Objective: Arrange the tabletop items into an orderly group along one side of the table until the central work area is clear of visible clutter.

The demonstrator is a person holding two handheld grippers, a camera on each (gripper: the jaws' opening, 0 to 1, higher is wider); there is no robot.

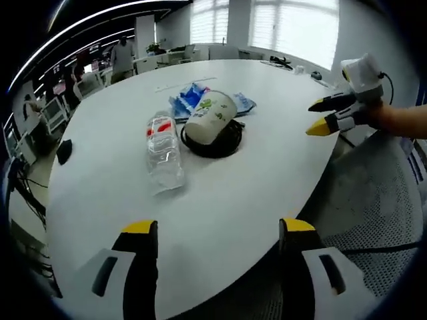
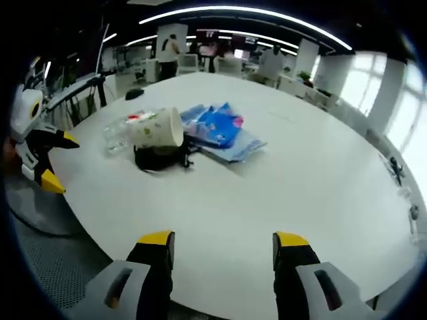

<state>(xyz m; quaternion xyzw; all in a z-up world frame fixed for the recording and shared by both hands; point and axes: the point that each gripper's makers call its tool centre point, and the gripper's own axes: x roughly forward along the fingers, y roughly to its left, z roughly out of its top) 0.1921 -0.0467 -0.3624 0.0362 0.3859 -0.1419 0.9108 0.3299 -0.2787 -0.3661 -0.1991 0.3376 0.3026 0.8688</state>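
Observation:
A clear plastic bottle (image 1: 163, 150) (image 2: 119, 135) with a red label lies on its side on the white round table (image 1: 220, 200) (image 2: 300, 180). Beside it a printed paper cup (image 1: 212, 117) (image 2: 157, 128) lies tipped over on a coil of black cable (image 1: 215, 145) (image 2: 160, 159). Blue packets (image 1: 193, 99) (image 2: 217, 127) lie just behind them. My left gripper (image 1: 219, 230) (image 2: 59, 163) stands open at the table's near edge, holding nothing. My right gripper (image 2: 223, 241) (image 1: 319, 117) is open too, hovering over another stretch of the edge, apart from the items.
A small black object (image 1: 64, 150) (image 2: 135, 93) rests near the table's far rim. Small dark items (image 1: 281, 63) (image 2: 397, 168) lie at another edge. A mesh chair (image 1: 377, 200) stands close to the table. People and desks are in the background.

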